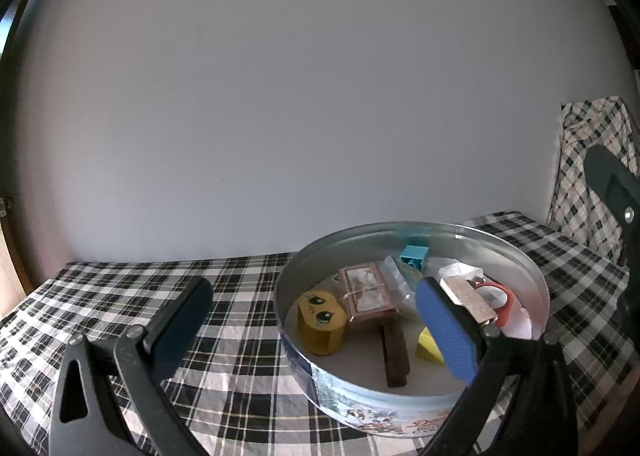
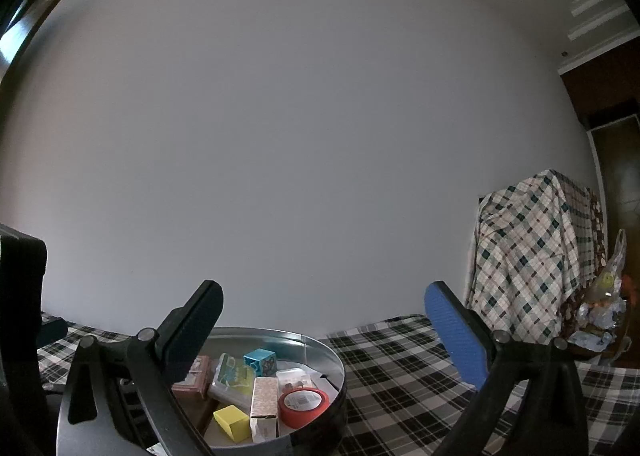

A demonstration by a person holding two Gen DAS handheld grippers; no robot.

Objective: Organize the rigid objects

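Judged nearly done: no loose item visible on the checked tablecloth (image 1: 248,296), everything apparently gathered in the round metal tin (image 1: 532,276). Inside, from nine to three o'clock: yellow box with cartoon eyes (image 1: 320,322), card deck tied with string (image 1: 366,292), brown bar (image 1: 394,356), yellow block (image 2: 231,422), blue cube (image 2: 260,362), speckled carton (image 2: 264,408), red tape roll (image 2: 303,406). Left gripper (image 1: 316,330) with fingers wide apart, holding nothing, poised over the tin's near rim. Right gripper (image 2: 324,332) likewise spread and empty, above the tin's right edge. At three o'clock, a plaid-draped object (image 2: 532,256), well apart; nothing blocking either gripper.
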